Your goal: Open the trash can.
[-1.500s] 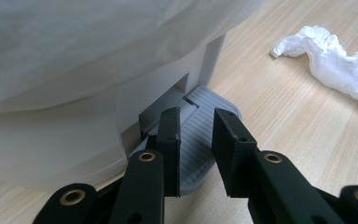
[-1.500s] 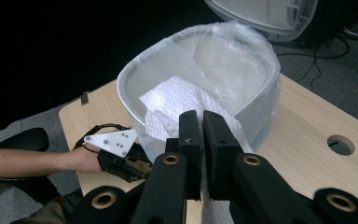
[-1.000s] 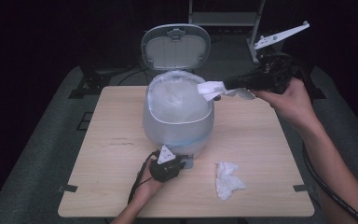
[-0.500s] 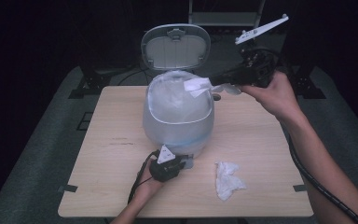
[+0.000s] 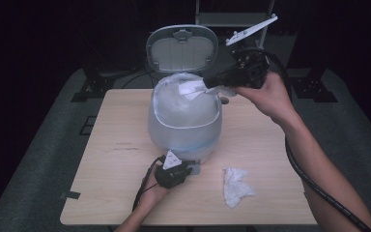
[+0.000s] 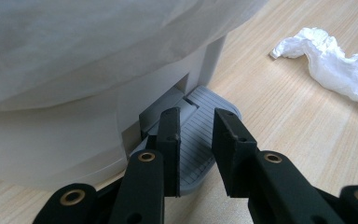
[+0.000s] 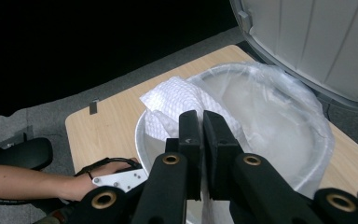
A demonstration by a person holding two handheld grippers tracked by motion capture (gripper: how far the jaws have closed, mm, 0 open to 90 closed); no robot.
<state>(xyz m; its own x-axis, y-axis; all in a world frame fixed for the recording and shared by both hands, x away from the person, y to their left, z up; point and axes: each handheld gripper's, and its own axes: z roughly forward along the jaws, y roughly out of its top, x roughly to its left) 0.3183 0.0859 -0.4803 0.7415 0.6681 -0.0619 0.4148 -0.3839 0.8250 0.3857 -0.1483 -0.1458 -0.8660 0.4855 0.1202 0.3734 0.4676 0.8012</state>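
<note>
Where a light wooden table [image 5: 111,145] stands on grey carpet against a black, unlit backdrop: pale pedal bin [image 5: 184,123] near the centre, lined with a clear bag, lid [image 5: 182,48] tipped up and back. Right gripper [image 5: 211,81] held over the bin's open mouth, jaws together and clamped on a white tissue [image 5: 191,89]; tissue hanging above the rim at the bin's far right side, seen spread ahead of the jaws in the right gripper view [image 7: 179,100]. Left gripper [image 5: 189,169] low at the bin's near foot, jaws nearly closed with a narrow gap, tips resting on the ribbed grey pedal [image 6: 200,135]; nothing pinched between them, pressing rather than gripping. Second crumpled tissue [image 5: 235,185] lying on the table right of the left gripper, apart from the bin. Metal frame legs faintly visible behind the table. Bin interior hazy behind the bag film; contents impossible to make out. Left forearm cut off at the lower edge of the high view, right forearm at the lower right corner. Room beyond the carpet lost in darkness.
</note>
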